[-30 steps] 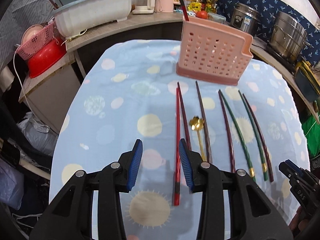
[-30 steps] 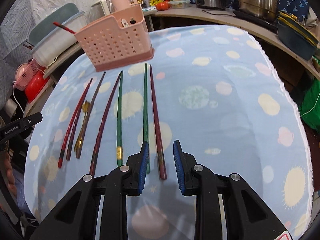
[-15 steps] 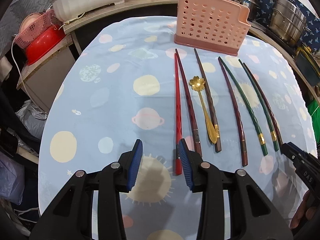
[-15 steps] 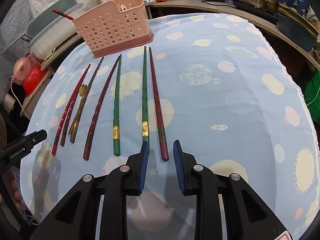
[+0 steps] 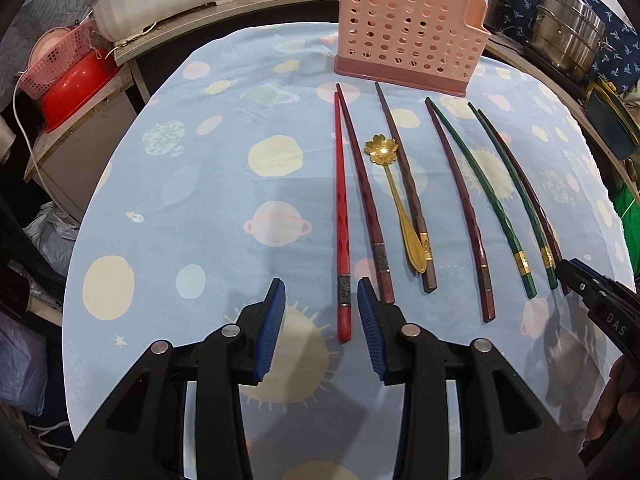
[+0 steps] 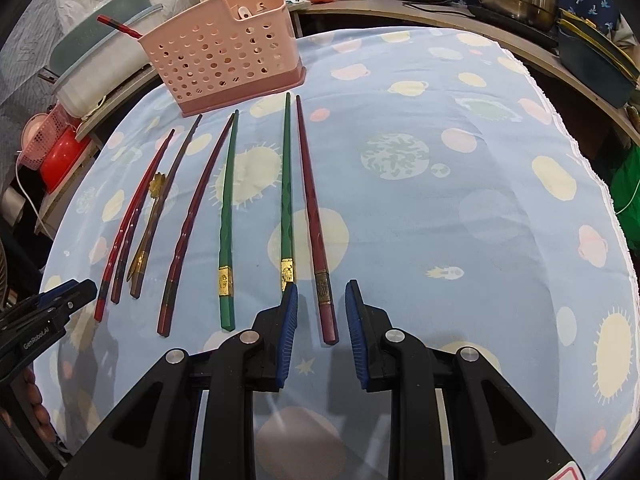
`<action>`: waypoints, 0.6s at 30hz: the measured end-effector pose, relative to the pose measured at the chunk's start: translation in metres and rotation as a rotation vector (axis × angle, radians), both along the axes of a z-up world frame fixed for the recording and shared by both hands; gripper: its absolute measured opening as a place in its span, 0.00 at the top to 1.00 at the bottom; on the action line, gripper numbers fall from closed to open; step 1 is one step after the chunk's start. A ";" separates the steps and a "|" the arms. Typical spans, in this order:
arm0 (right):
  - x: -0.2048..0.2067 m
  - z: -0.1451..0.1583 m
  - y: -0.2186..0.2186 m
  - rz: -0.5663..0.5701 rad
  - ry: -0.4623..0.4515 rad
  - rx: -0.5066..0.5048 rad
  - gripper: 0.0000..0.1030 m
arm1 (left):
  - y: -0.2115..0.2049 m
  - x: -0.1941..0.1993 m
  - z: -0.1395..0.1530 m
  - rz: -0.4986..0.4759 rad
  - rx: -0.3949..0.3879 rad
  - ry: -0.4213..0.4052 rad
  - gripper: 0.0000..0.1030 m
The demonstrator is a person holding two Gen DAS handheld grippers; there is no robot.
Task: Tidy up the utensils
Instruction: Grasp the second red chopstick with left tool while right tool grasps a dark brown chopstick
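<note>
**Both grippers lined up on the outermost chopsticks**

On the blue cloth [image 5: 208,184], seven chopsticks and a gold spoon [image 5: 394,196] lie side by side, all with their long axes running from the grippers toward the pink caddy [image 5: 408,36] at the far edge. Thick ends point at the person, tips at the caddy.

At the left end of the row, the left gripper [image 5: 321,296] hangs partly open and holds nothing. The red chopstick [image 5: 342,216] has its butt end between the two blue pads, nearer the right pad, with clear cloth showing on either side. Its axis runs almost straight ahead along the fingers, so a close would pinch it across its width.

At the other end, the right gripper [image 6: 321,300] is also empty, its gap a little narrower. The maroon chopstick [image 6: 316,220] lies with its butt between these pads, again pointing straight away. The green chopstick [image 6: 286,208] just beside it passes under or behind the left pad; whether the pad touches it I cannot quite tell.

Each hand is nearest its own end of the row, so each outer stick looks like the first pick. Neither is gripped yet, and both grippers appear to sit above the cloth.
</note>
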State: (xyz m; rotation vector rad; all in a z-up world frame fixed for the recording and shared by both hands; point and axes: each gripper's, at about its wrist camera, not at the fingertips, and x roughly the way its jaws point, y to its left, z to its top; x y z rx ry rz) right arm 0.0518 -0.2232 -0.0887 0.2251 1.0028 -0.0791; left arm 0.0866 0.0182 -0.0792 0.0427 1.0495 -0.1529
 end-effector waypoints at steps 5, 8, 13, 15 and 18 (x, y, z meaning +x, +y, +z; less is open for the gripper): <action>0.003 -0.002 -0.002 -0.004 0.005 -0.001 0.83 | -0.004 0.000 -0.008 -0.009 0.005 0.017 0.65; 0.004 -0.004 -0.001 -0.007 0.008 -0.003 0.85 | -0.005 0.001 -0.013 -0.013 0.010 0.026 0.66; 0.005 -0.004 -0.001 -0.010 0.009 -0.005 0.89 | -0.006 0.003 -0.015 -0.015 0.014 0.021 0.66; 0.006 -0.005 -0.001 -0.010 0.009 -0.005 0.89 | -0.005 0.003 -0.015 -0.015 0.017 0.016 0.71; 0.006 -0.005 -0.002 -0.008 0.009 -0.005 0.91 | -0.006 0.003 -0.015 -0.026 0.021 0.008 0.84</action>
